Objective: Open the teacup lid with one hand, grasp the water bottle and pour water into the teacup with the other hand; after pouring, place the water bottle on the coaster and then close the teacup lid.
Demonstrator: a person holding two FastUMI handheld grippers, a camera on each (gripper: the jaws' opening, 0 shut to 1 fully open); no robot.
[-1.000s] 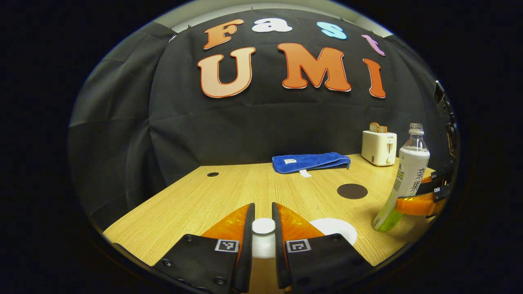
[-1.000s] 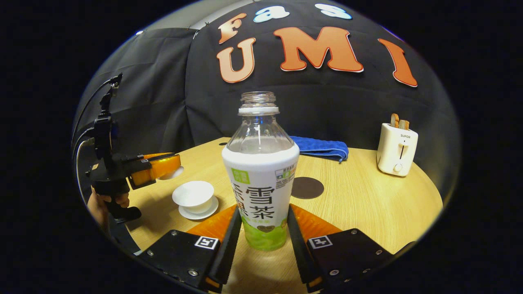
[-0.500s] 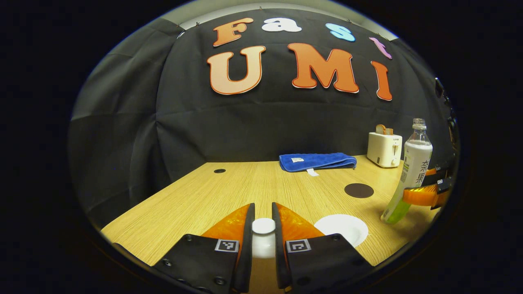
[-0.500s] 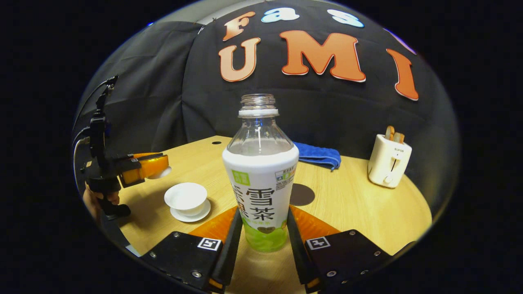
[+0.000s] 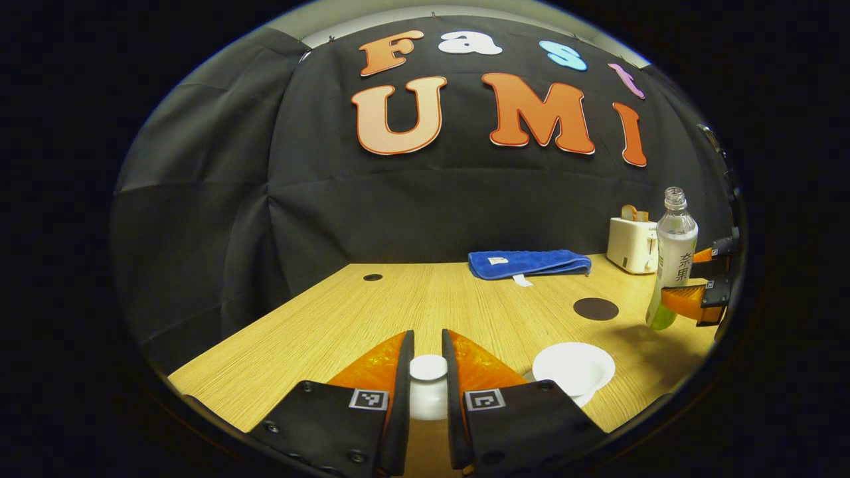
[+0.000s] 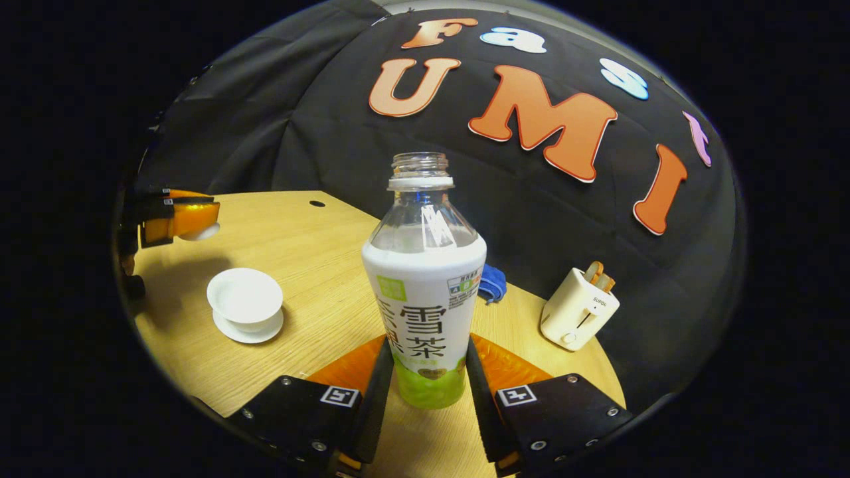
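Note:
My left gripper (image 5: 427,350) is shut on the knob of the white teacup lid (image 5: 428,369) and holds it above the table. The open white teacup (image 5: 574,367) stands lower right of it. In the right gripper view the cup (image 6: 244,296) sits on its saucer (image 6: 249,333), with the left gripper (image 6: 189,222) and lid (image 6: 200,232) up and left of it. My right gripper (image 6: 426,353) is shut on the lower body of the uncapped water bottle (image 6: 425,292), held off the table. The dark round coaster (image 5: 595,309) lies between cup and bottle (image 5: 673,262).
A folded blue towel (image 5: 529,263) lies at the back of the wooden table (image 5: 319,332), and a cream toaster (image 5: 631,244) with bread stands at the back right. A small round hole (image 5: 372,277) sits in the tabletop far left. The black cloth wall closes off the back.
The right gripper has raised the bottle off the table and rolled, so the scene tilts in its view. The left gripper with the lid has drifted away from the cup.

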